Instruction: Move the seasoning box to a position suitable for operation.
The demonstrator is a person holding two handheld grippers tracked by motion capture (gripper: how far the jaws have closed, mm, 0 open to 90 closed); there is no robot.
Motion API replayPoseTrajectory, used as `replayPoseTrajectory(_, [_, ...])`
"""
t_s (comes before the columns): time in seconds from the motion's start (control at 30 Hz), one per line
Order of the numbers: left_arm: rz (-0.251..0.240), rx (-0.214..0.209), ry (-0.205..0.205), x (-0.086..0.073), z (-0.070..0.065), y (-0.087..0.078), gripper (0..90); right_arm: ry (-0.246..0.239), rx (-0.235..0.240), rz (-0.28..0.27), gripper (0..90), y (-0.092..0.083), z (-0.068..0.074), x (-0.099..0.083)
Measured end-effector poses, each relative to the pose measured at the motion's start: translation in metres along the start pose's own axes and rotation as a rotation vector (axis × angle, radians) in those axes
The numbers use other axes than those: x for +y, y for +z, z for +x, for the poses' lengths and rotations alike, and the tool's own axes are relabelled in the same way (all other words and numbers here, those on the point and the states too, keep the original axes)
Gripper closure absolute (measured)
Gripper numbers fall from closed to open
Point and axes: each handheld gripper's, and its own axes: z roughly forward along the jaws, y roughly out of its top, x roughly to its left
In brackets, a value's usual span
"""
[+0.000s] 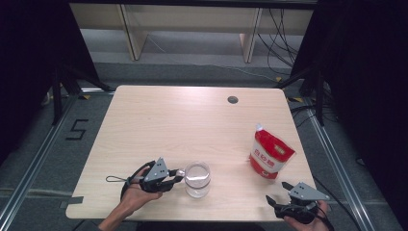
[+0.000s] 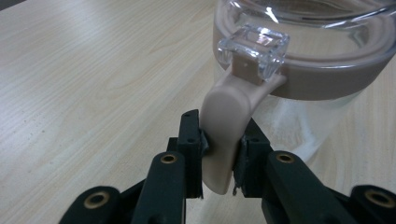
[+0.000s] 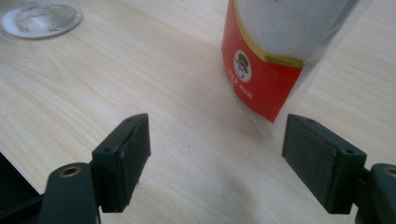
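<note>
A clear glass jar (image 1: 197,179) stands near the table's front edge, left of centre. In the left gripper view its rim (image 2: 303,42) carries a beige band, a clear clasp and a beige latch tab (image 2: 226,107) that hangs down its side. My left gripper (image 1: 180,174) (image 2: 223,144) reaches the jar from the left, and its pads are shut on that tab. A red and white spouted pouch (image 1: 269,154) (image 3: 275,56) stands upright at the right. My right gripper (image 1: 276,191) (image 3: 217,154) rests open at the front right corner, short of the pouch, with nothing between its pads.
The light wooden table (image 1: 168,125) has a small round cable hole (image 1: 233,100) near its far edge. The jar's base (image 3: 39,18) shows at the top left of the right gripper view. Dark curtains and stands flank the table.
</note>
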Motion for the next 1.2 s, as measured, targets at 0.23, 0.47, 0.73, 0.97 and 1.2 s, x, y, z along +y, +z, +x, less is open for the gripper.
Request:
replayPoseTrajectory(0.23, [0.000, -0.010, -0.001, -0.002, -0.006, -0.004, 73.7, -0.009, 0.002, -0.006, 24.3, 0.000, 0.000, 0.000])
replayPoseTrajectory(0.47, [0.004, -0.083, 0.003, -0.005, -0.023, -0.011, 72.4, -0.021, -0.012, -0.010, 24.4, 0.001, -0.001, 0.000])
replayPoseTrajectory(0.73, [-0.002, -0.076, 0.001, -0.001, -0.033, -0.003, 72.3, -0.005, 0.005, -0.005, 24.4, 0.001, 0.000, 0.001])
replayPoseTrajectory(0.97, [-0.004, -0.045, -0.017, 0.005, -0.043, 0.006, 72.5, -0.002, 0.007, -0.003, 24.4, 0.001, 0.000, 0.000])
replayPoseTrajectory(1.2, [-0.007, -0.027, -0.025, 0.008, -0.044, 0.011, 72.6, -0.002, -0.015, -0.009, 24.5, 0.000, 0.001, 0.001])
